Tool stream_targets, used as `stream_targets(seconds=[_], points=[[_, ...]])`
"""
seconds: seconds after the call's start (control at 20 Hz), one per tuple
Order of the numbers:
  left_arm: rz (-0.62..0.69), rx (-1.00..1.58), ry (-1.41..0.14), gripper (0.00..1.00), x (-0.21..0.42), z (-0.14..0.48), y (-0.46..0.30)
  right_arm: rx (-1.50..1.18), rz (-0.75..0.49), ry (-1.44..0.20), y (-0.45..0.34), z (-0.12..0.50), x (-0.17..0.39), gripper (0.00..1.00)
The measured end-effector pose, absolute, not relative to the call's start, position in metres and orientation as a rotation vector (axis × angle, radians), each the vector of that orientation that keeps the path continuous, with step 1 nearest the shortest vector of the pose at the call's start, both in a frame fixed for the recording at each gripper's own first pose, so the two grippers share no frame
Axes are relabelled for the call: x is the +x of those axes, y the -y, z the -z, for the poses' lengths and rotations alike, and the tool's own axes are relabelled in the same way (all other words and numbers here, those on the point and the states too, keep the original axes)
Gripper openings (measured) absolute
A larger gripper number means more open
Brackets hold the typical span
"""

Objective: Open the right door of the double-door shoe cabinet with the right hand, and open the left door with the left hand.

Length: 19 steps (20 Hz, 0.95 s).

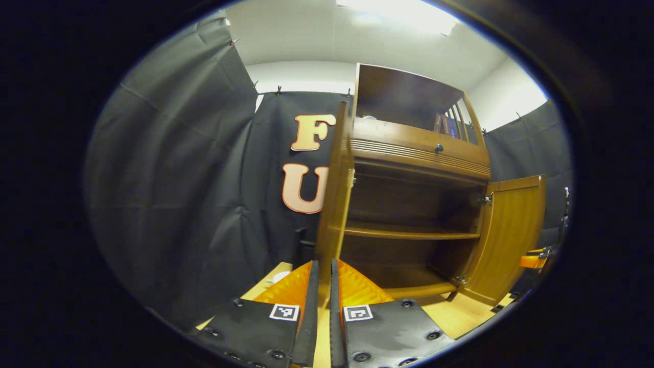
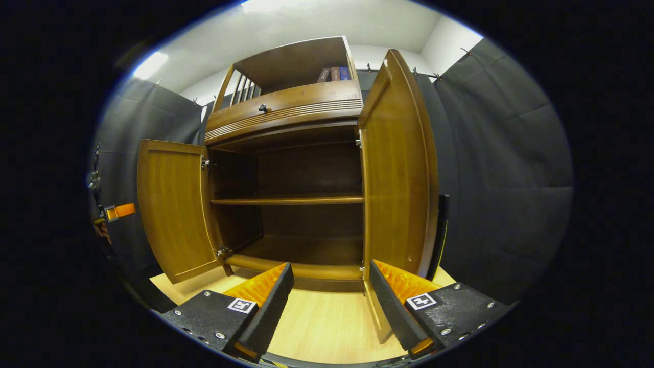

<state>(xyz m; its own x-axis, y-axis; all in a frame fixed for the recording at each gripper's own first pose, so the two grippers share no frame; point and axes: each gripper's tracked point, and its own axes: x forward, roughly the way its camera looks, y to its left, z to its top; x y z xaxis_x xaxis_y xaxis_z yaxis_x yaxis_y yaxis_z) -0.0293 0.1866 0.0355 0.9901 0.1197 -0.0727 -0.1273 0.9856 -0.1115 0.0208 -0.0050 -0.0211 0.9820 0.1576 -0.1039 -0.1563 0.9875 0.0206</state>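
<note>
Left gripper view: left gripper is closed narrow on the edge of the brown wooden left door of the double-door shoe cabinet, door swung out edge-on to camera; risk is the thin edge slipping out of the pinch, or over-swinging and straining the hinge. Right gripper view: right gripper is spread wide, holding nothing, its one finger just beside the brown wooden right door (already swung open); risk is bumping that door's lower edge on retreat; both doors look open.
</note>
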Motion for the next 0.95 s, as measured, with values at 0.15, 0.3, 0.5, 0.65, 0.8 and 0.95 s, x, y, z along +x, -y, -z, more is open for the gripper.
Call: stream_targets(seconds=[0.15, 0.3, 0.5, 0.65, 0.8, 0.95], points=[[-0.118, -0.122, -0.075, 0.24, -0.008, -0.028, -0.142, -0.011, -0.166, -0.104, -0.001, 0.026, 0.018, 0.92], [-0.107, -0.168, -0.086, 0.4, 0.008, -0.014, -0.112, -0.03, -0.165, -0.097, -0.002, 0.029, 0.011, 0.92], [-0.089, -0.142, -0.134, 0.55, 0.021, 0.01, -0.09, -0.037, -0.152, -0.103, 0.004, 0.034, 0.001, 0.92], [-0.078, -0.088, -0.122, 0.79, 0.026, 0.007, -0.081, -0.032, -0.133, -0.106, 0.013, 0.036, 0.001, 0.92], [-0.114, -0.02, -0.086, 0.92, 0.027, 0.0, -0.082, -0.03, -0.116, -0.107, 0.021, 0.037, 0.004, 0.92], [-0.113, 0.001, -0.066, 0.94, 0.028, -0.004, -0.077, -0.023, -0.112, -0.096, 0.024, 0.034, 0.006, 0.92]])
